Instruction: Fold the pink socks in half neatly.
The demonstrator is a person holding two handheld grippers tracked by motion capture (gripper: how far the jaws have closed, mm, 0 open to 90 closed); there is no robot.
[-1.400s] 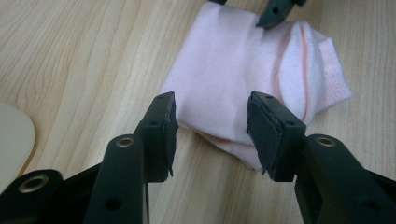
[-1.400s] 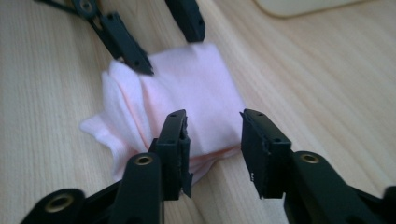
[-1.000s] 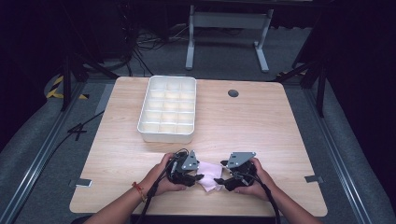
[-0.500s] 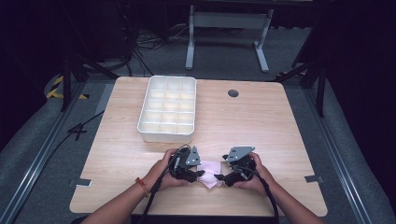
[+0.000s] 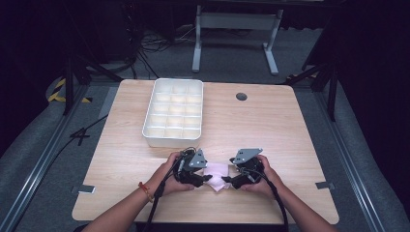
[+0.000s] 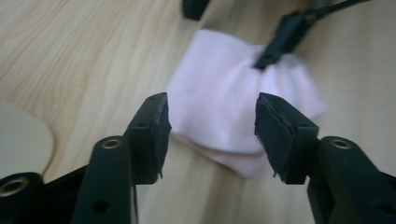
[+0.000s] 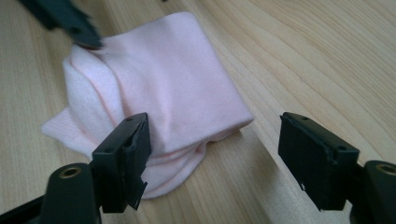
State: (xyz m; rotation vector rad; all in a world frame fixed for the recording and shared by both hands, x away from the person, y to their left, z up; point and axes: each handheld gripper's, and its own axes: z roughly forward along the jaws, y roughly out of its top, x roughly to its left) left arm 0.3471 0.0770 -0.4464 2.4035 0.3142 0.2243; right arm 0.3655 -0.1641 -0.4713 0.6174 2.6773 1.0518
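- From the high view, the white compartment tray [image 5: 173,113] sits well apart from my work, farther up the wooden table [image 5: 270,121], and a dark round hole [image 5: 241,96] marks the far edge. Nothing stands between my hands. My forearms come in from the near edge, angled toward each other, with the left gripper [image 5: 207,179] and the right gripper [image 5: 226,181] facing across the folded pink cloth [image 5: 216,170], which lies near the table's front edge.
- In the left gripper view, my left gripper [image 6: 211,133] has just been closing a little, yet its jaws stand apart. The pink cloth [image 6: 233,107] lies beyond and between them, and neither pad presses on it. A black tip of my other gripper touches the cloth's far side.
- In the right gripper view, my right gripper [image 7: 215,156] has just narrowed as well, though its jaws are wide apart. The pink cloth [image 7: 163,88] lies by one pad; the other stands over bare wood.
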